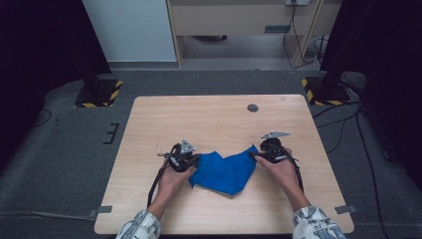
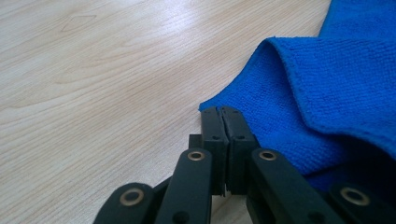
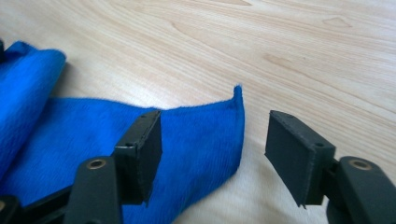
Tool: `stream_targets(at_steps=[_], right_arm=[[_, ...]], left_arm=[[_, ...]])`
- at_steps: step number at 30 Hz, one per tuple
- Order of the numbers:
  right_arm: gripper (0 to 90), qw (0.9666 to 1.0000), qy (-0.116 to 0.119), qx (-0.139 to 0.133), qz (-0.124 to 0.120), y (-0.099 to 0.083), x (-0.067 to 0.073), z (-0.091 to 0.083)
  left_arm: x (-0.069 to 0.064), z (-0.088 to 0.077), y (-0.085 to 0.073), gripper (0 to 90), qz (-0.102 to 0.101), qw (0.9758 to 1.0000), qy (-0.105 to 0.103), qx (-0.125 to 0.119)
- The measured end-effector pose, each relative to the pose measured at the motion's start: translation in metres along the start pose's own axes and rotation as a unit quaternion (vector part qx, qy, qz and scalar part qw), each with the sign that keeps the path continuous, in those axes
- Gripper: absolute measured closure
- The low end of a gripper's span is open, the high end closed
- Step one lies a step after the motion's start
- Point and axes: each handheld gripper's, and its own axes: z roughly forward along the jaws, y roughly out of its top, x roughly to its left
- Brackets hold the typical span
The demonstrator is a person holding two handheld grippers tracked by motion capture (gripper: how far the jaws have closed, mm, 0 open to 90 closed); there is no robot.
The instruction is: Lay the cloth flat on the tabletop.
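**Blue cloth pinched at one corner, freed at the other**

A blue cloth [image 1: 225, 172] is lying crumpled on the near half of the wooden table [image 1: 214, 117], between the person's two hands. Seen from the high view, the left gripper [image 1: 195, 160] is sitting at the cloth's left edge and the right gripper [image 1: 253, 155] at its raised right corner, each one touching the fabric's outline.

The left gripper view is showing what the high view cannot: the left gripper [image 2: 223, 112] is holding its jaws pressed together, with the corner of the cloth [image 2: 322, 93] lying right at their tips. Whether a sliver of fabric is caught between the pads is not clear from here. Beyond that corner, a fold of the cloth is lifting up and curling over itself.

The right gripper view is giving the other side of the story. The right gripper [image 3: 212, 133] is standing with its jaws well apart, and the cloth [image 3: 187, 140] is lying between and under them, its pointed corner sticking upward beside the left jaw. Neither pad is pressing on the fabric. Bare tabletop [image 3: 280, 51] is stretching beyond the cloth.
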Motion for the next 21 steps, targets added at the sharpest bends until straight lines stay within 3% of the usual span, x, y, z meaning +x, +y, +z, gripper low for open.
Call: stream_targets(at_steps=[9, 15, 21], right_arm=[[59.1, 0.9999, -0.01, 0.014, -0.001, 0.011, -0.003, 0.021], [63.4, 0.9997, -0.004, 0.022, 0.001, 0.01, -0.005, 0.024], [65.8, 0.9997, -0.003, 0.023, 0.002, 0.007, -0.005, 0.024]], left_arm=[[0.002, -0.001, 0.0, 83.8, 0.001, 1.0, 0.006, -0.006], [0.007, -0.005, 0.001, 71.0, -0.014, 0.9994, 0.02, -0.024], [0.007, -0.005, 0.003, 59.5, -0.029, 0.9986, 0.016, -0.042]])
